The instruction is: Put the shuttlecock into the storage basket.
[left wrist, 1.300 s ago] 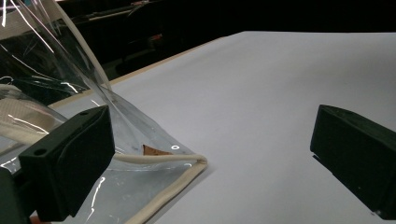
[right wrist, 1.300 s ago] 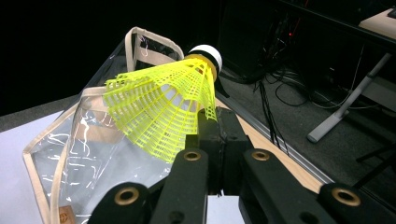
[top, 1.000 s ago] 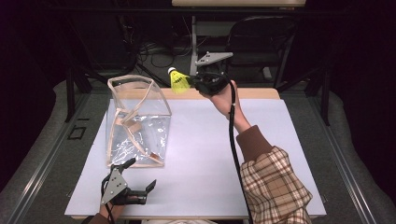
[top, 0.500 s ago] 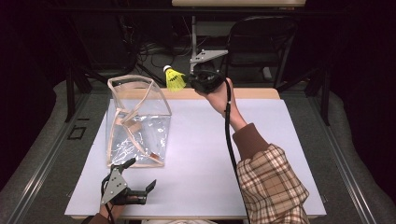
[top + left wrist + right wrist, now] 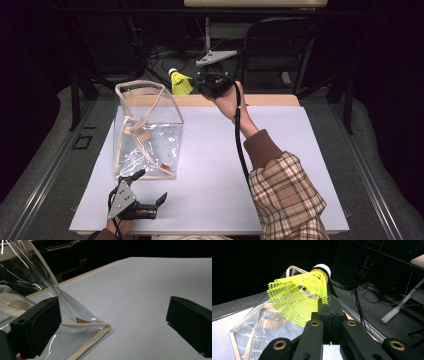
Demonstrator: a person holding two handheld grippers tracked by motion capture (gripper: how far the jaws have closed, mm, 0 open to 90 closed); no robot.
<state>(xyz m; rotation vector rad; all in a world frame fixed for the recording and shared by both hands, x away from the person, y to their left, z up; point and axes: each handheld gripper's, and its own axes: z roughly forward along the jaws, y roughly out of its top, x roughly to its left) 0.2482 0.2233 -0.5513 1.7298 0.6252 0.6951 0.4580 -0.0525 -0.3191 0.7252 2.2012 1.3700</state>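
Observation:
A yellow shuttlecock (image 5: 181,82) with a white cork tip hangs in the air just right of the clear bag's top rim, and my right gripper (image 5: 196,86) is shut on the skirt's edge. Along the right gripper's jaws, the shuttlecock (image 5: 299,296) points up and away, with the bag's open mouth (image 5: 262,322) below it. The clear plastic bag (image 5: 145,132) with cream trim stands upright at the table's left. My left gripper (image 5: 152,190) rests open near the front edge, just before the bag's near corner (image 5: 100,327), with nothing between its fingers.
A white sheet (image 5: 225,165) covers the table. Behind the table's far edge lie cables (image 5: 165,55) and stand legs on a dark floor. A person's plaid sleeve (image 5: 287,195) crosses the table's right half.
My right gripper has lifted and carried the shuttlecock slightly up and back, still beside the bag's top rim. The left gripper has stayed put.

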